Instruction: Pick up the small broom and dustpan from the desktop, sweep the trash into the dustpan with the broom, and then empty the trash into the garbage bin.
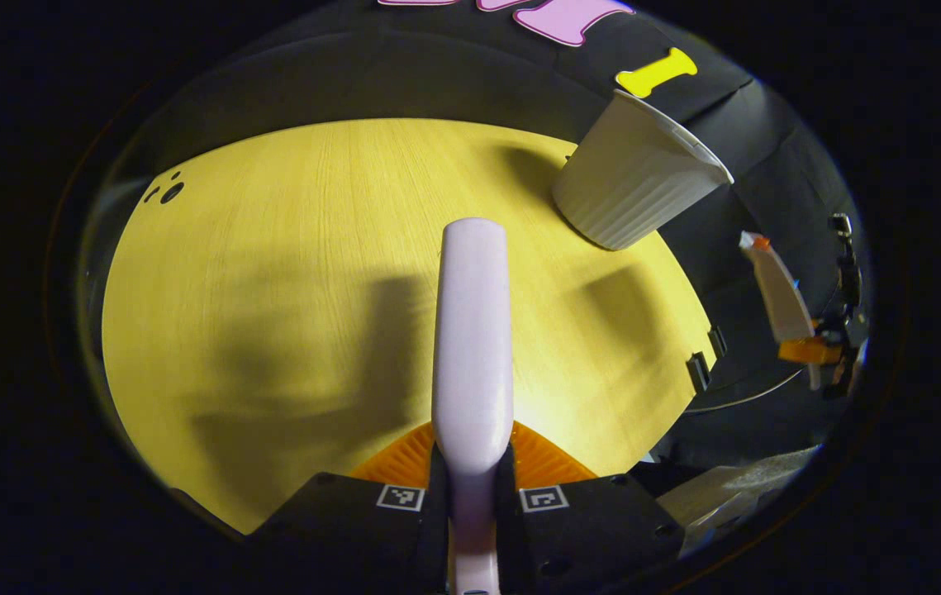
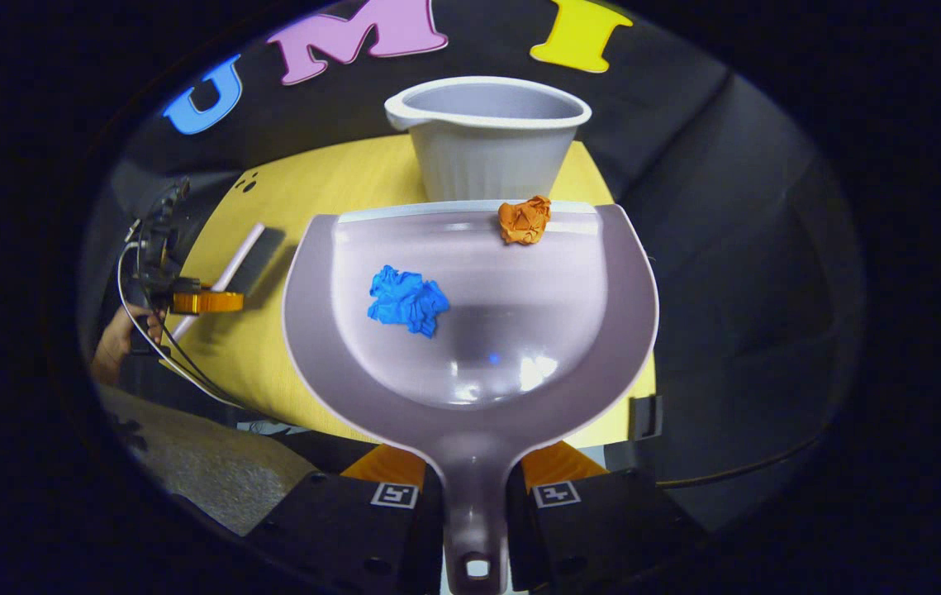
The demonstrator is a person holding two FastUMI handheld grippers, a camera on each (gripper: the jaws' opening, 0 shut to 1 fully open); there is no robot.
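1. Tipping risk first: the right gripper [image 2: 474,496] is clamped on the handle of the pale lilac glossy plastic dustpan [image 2: 470,330], both fingers pressing the narrow stem; pan is held above the near edge of the yellow wood-grain desktop [image 2: 272,347], so a wobble could drop trash on the floor rather than in the bin.
2. The crumpled orange paper ball [image 2: 525,219] sits right at the pan's far lip, touching the pale rim strip; likely first to roll off, and if the lip isn't over the bin mouth it lands on the desk.
3. The crumpled blue paper wad [image 2: 407,301] lies mid-pan, left of centre; slick curved floor means it slides fast once tilted; may bounce.
4. The white ribbed plastic garbage bin [image 2: 488,136] stands just beyond the pan's lip, tapered, with a flared rim and small spout; looks light, so a knock from the lip could tip or shove it.
5. The left gripper [image 1: 474,487] is closed tight on the smooth lilac rounded broom handle [image 1: 472,330]; in the right gripper view the broom is at the left over the desk; bristles look dark, detail unclear.
6. The handle is slick and rounded; it could twist in the grip.
7. Orange ridged finger pads [image 1: 548,459] are textured, which should help hold.
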